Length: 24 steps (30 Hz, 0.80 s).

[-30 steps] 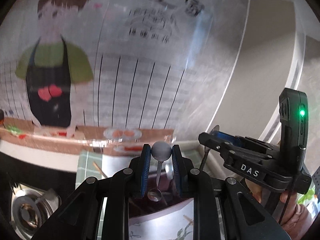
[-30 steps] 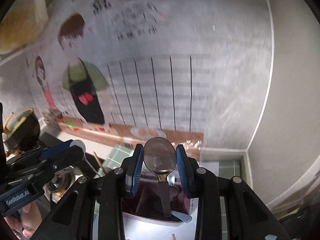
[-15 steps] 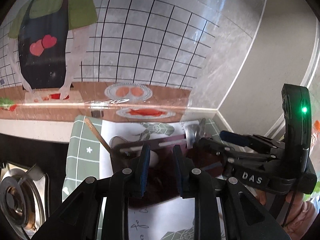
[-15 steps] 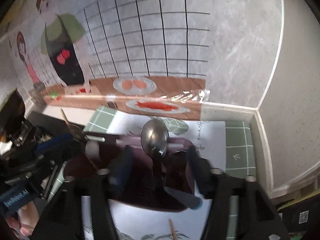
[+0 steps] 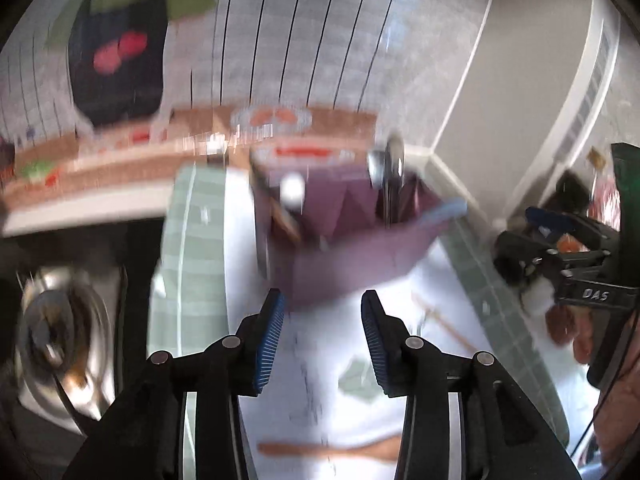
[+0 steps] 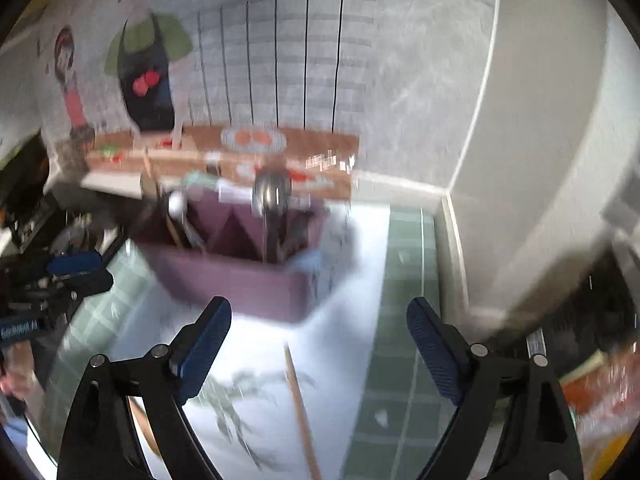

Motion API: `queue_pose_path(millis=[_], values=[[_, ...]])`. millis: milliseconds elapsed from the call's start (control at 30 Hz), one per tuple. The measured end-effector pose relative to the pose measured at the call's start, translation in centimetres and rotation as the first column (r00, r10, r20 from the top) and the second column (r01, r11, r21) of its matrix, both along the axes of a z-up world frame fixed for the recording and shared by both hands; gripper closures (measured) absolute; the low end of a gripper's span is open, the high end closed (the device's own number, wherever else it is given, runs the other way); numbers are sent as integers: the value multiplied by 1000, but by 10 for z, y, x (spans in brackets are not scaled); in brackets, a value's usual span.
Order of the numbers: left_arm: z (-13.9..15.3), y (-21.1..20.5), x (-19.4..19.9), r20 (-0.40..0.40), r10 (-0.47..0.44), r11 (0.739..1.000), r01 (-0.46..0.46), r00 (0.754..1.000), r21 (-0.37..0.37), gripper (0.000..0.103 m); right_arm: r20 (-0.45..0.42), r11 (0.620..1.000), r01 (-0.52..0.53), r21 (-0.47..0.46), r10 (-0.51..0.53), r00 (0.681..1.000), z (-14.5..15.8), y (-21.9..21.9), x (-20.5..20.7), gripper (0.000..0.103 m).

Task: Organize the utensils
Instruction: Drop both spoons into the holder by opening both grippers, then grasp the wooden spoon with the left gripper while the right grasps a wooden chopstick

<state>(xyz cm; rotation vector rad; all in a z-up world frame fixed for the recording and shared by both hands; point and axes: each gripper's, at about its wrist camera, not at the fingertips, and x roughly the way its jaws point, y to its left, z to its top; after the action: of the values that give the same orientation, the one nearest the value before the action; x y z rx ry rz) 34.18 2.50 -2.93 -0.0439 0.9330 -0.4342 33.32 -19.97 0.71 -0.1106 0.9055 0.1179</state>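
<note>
Both tongs are empty and spread — the left tongs (image 5: pixel 322 334) moderately, the right tongs (image 6: pixel 320 350) wide. The purple holder (image 6: pixel 240 276) stands on the surface (image 6: pixel 352 240) ahead of both, a metal spoon (image 6: pixel 271 196) and a white-tipped utensil (image 6: pixel 176 202) upright in its compartments. Judging by this, the drop-off step is done and the next pick begins: a wooden chopstick (image 6: pixel 298 396) and a wooden spoon (image 5: pixel 332 450) lie loose on the patterned mat (image 5: pixel 192 248) — the next move calls for lowering over one of them and closing
</note>
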Motion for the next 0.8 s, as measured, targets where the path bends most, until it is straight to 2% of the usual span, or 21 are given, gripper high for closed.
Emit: queue_pose_path(millis=[100,233,367,533,633,733,800], values=[[-28,4,-12,-114,-23,999,20,993,-33,62,-54,1000,-22,-10,21,998,-20,-7,-23,15],[-60,7,-23,-204,-15,1000,14,979,-3,62,-110,1000,-21,-13,19,994,-45,-14,-43,15],[-79,20,-31,-267,22,1000,-25,964,-9,62,-176,998,-58,-2,57,983,-67,-13,-59,15],[-87,24,-47,-303,28,1000,-31,952,-4,62,-221,997,-81,7,81,972,-87,-11,-70,15],[-82,17,-70,-314,-23,1000,20,949,-11,61,-237,997,-74,30,79,968,-91,-14,-71,15],[-81,4,-92,-343,-105,994,103,934,-25,61,-260,996,-49,80,68,963,-95,-19,-70,15],[-76,-8,-103,-324,-150,987,162,934,10,60,-270,995,-43,91,66,961,-96,-21,-71,15]])
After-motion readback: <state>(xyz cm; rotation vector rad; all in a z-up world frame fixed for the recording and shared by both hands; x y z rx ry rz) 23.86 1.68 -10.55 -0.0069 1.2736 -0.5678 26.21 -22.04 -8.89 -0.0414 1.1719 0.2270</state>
